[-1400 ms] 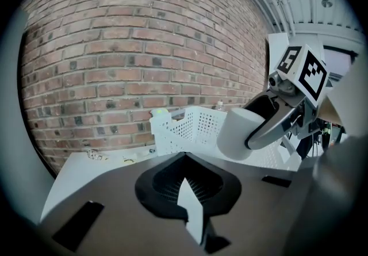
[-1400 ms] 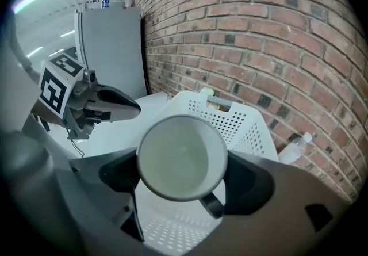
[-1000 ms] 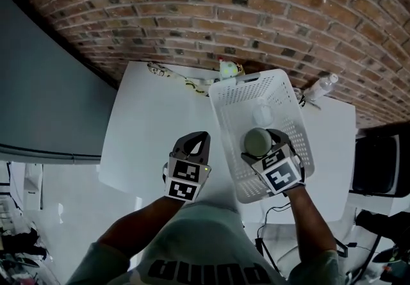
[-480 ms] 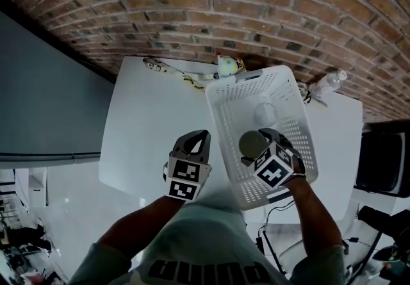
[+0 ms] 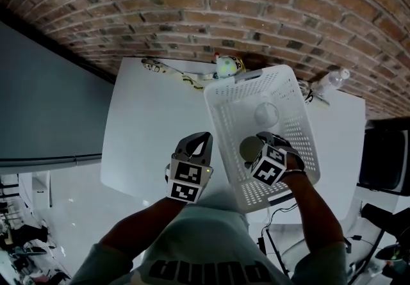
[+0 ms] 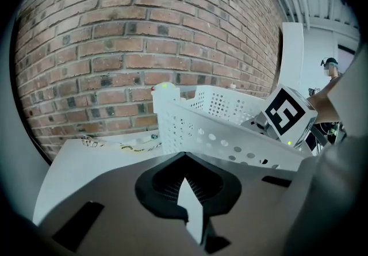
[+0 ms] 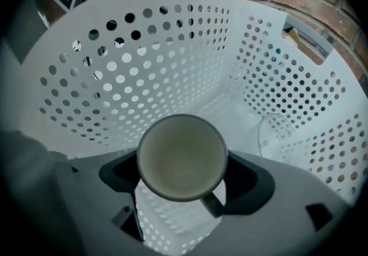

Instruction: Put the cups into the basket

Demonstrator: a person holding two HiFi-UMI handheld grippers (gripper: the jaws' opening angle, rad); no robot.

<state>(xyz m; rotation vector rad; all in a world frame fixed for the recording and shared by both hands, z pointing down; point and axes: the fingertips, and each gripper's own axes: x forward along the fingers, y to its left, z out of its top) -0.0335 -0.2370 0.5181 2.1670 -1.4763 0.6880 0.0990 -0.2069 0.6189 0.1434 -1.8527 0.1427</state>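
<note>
A white perforated basket stands on the white table. My right gripper reaches into it from the near side, shut on a pale mug. In the right gripper view the mug sits upright between the jaws, mouth towards the camera, handle pointing down right, above the basket floor. A clear plastic cup lies inside the basket, also seen as the clear cup by the far wall. My left gripper hovers over the table just left of the basket, shut and holding nothing.
A green-and-white round object and a patterned strap lie at the table's back edge by the brick wall. A plastic bottle lies at the back right. Dark equipment stands off the table's right side.
My right gripper has tilted and shifted slightly left and deeper into the basket with the mug. The left gripper has stayed in place.
</note>
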